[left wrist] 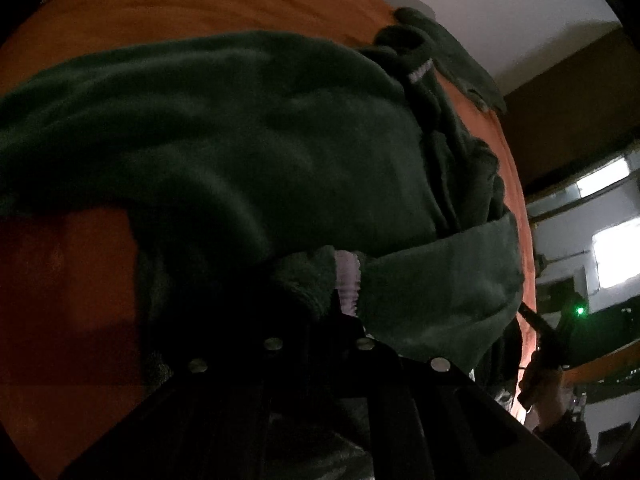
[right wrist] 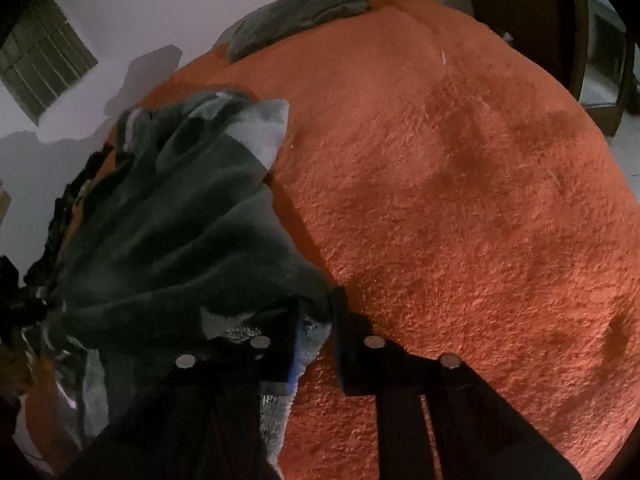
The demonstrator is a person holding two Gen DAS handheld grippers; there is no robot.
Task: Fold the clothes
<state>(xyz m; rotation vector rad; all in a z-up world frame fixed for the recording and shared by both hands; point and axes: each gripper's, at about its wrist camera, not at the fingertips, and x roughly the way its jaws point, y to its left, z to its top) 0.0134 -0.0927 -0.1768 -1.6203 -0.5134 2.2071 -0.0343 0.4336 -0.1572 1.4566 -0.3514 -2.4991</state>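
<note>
1. Green fleece garment [left wrist: 224, 136] is pinched in both tools: the left tool [left wrist: 320, 300] has its black fingers pressed together on a bunched edge of it, with a strip of pale ribbed fabric [left wrist: 347, 280] showing between them.
2. In the right wrist view the right tool [right wrist: 316, 320] grips a gathered corner of the same garment [right wrist: 168, 232]; cloth fills the narrow gap between its fingers.
3. From the left tool the garment stretches far and to the left in one broad, dark sheet, lifted off the bed. Its far right end is crumpled, and a small white woven label [left wrist: 421, 73] sits there; the lettering is too blurred to read.
4. From the right tool the garment fans away to the left and far side, ending in a paler grey turned-over corner [right wrist: 260, 128].
5. An orange bedcover [right wrist: 460, 208] with a rough, towel-like pile lies under everything. It is bare to the right of the right tool.
6. A grey folded piece of cloth [right wrist: 304, 12] rests at the far edge of the bed.
7. Beyond the bed stands a pale wall [right wrist: 140, 12] with a barred window [right wrist: 44, 68] at the far left.
8. In the left wrist view a hand [left wrist: 548, 384] shows at the near right, below a small green light [left wrist: 579, 311], with dark wooden furniture [left wrist: 572, 112] further off.
</note>
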